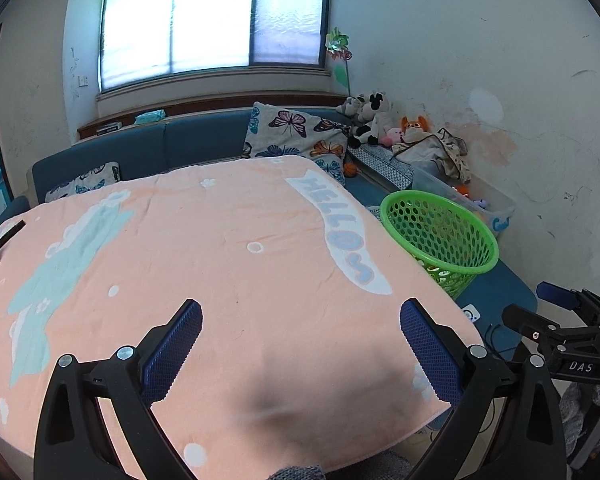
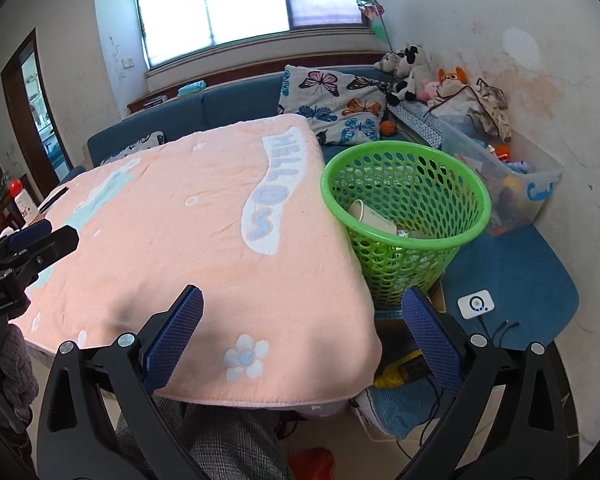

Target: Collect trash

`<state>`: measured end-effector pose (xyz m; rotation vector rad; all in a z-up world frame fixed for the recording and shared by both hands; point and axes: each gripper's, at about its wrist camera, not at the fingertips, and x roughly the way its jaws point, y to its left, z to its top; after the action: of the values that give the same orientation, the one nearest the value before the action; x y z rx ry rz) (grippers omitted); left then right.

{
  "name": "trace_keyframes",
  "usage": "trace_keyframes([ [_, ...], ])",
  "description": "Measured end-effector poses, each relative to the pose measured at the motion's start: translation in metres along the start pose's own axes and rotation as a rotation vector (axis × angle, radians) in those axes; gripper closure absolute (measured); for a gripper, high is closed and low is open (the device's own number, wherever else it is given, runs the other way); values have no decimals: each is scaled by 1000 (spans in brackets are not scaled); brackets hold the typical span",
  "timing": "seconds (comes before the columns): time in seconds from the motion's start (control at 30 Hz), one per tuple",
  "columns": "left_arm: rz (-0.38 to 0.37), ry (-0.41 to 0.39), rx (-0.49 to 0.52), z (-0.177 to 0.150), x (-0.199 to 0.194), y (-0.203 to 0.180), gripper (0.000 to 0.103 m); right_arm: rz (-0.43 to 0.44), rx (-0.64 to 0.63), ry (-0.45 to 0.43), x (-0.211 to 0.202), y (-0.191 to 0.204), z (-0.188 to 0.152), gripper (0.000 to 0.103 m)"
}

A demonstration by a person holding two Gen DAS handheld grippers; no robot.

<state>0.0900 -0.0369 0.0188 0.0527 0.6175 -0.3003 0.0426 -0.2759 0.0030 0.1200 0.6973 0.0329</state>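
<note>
A green perforated basket stands on the blue bench at the right edge of the table; a white paper cup and other scraps lie inside it. In the left wrist view the basket sits right of the table. My right gripper is open, hovering over the table's near right corner, nothing between its fingers. My left gripper is open above the near part of the peach "HELLO" cloth, empty too. Each gripper shows at the edge of the other's view.
A bottle with a red cap and dark sticks stand at the table's far left. The blue bench holds butterfly pillows, plush toys and a clear toy bin. A white device with cables lies on the bench seat. A person's legs are under the table.
</note>
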Motion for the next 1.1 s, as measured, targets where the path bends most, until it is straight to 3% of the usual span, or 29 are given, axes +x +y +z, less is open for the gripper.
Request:
trace_keyframes([
  [0.27,45,-26,9,-3,-10,2,7,9,-15,-8,-5,8,0,4],
  [1.1,69,-26,-26,-6,-19,9,7,35,-36,-18,-10,14,-3,4],
])
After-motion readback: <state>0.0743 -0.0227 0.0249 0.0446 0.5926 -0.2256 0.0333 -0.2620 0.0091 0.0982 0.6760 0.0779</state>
